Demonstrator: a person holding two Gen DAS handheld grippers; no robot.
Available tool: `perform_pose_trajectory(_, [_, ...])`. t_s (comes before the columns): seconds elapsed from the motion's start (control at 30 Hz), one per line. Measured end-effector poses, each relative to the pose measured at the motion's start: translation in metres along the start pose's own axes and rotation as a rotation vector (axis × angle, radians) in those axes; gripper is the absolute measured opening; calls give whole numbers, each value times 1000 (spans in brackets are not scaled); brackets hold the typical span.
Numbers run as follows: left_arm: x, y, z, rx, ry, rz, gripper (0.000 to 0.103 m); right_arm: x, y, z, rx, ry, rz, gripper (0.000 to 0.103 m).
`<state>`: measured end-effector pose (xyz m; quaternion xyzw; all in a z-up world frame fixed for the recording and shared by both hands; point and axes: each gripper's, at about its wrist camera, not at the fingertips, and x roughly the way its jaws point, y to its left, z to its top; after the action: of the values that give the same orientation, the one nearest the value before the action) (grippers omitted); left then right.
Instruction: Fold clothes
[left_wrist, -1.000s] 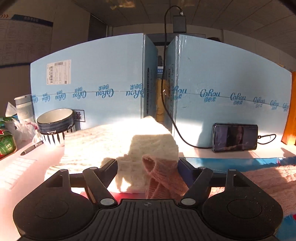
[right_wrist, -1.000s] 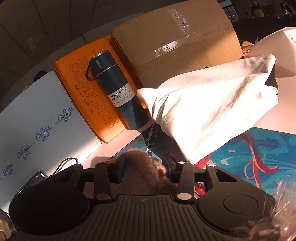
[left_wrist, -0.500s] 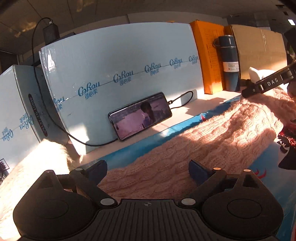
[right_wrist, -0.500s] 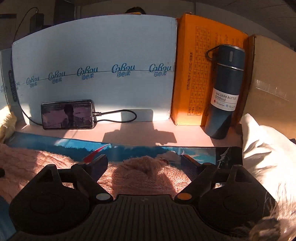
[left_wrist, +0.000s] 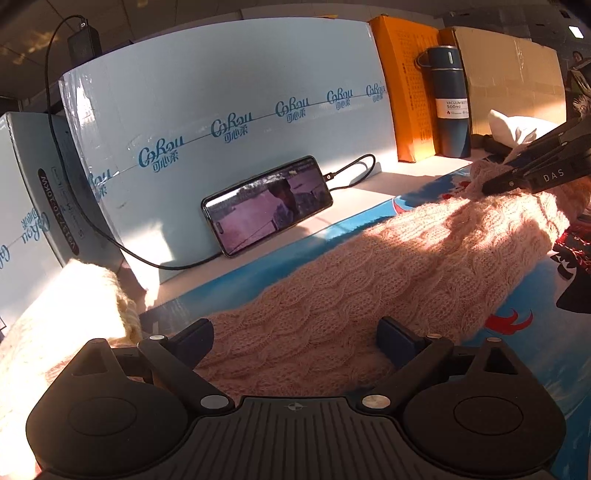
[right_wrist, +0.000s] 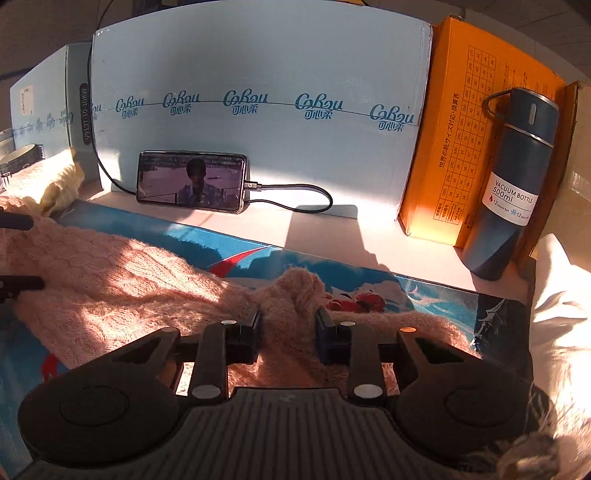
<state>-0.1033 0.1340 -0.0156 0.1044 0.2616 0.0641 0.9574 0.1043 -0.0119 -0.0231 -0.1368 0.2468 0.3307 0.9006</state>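
Observation:
A pink cable-knit sweater (left_wrist: 369, 280) lies stretched across the blue printed mat (left_wrist: 517, 354); it also shows in the right wrist view (right_wrist: 122, 288). My left gripper (left_wrist: 295, 334) is open, its fingers spread wide over the sweater's near end. My right gripper (right_wrist: 288, 328) is shut on a bunched fold of the sweater's other end. The right gripper also shows in the left wrist view (left_wrist: 491, 186), at the far right, pinching the knit.
A phone (right_wrist: 192, 181) with a cable leans on pale blue boxes (right_wrist: 258, 74) at the back. An orange box (right_wrist: 472, 122), a blue vacuum bottle (right_wrist: 513, 177) and a white garment (right_wrist: 561, 306) stand at the right. A cream knit (left_wrist: 62, 314) lies at the left.
My left gripper has let go of the pink knit and opened wide. Both grippers swung round and lowered the sweater onto the mat. The right gripper opened half a second ago and has shut on the knit again.

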Motion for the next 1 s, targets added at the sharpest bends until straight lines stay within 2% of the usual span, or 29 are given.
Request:
perform_pose_trajectory(0.1, [-8, 1, 7, 0, -99, -46, 97, -28, 14, -4, -45, -101, -12, 23])
perform_pose_trajectory(0.23, [-8, -11, 23, 144, -214, -141, 97, -72, 28, -19, -89, -267, 18, 23])
perform_pose_trajectory(0.3, [-3, -18, 31, 224, -232, -232, 98, -91, 33, -29, -113, -331, 33, 23])
perform_pose_trajectory(0.37, [3, -23, 39, 291, -239, -328, 101, -107, 40, -39, -145, -380, 41, 23])
perform_pose_trajectory(0.43, [13, -30, 49, 339, -201, -416, 101, -121, 47, -47, -185, -412, 40, 23])
perform_pose_trajectory(0.53, [24, -42, 60, 398, -149, -497, 101, -135, 60, -60, -257, -429, 37, 23])
perform_pose_trajectory(0.63, [30, -49, 60, 420, -82, -549, 98, -141, 66, -72, -260, -411, 38, 23])
perform_pose_trajectory(0.67, [28, -50, 57, 420, -75, -569, 93, -142, 67, -76, -253, -402, 33, 23])
perform_pose_trajectory(0.7, [25, -51, 54, 420, -68, -588, 68, -144, 67, -78, -247, -398, 25, 23])
perform_pose_trajectory(0.73, [23, -52, 51, 420, -62, -608, 37, -146, 68, -79, -242, -400, 19, 23])
perform_pose_trajectory(0.8, [6, -56, 40, 460, -88, -599, 15, -151, 67, -79, -228, -406, 19, 23])
perform_pose_trajectory(0.83, [-4, -58, 33, 481, -106, -590, 11, -152, 67, -78, -220, -405, 21, 23])
perform_pose_trajectory(1.0, [-70, -67, 4, 544, -193, -494, 10, -163, 69, -86, -184, -367, 33, 23])
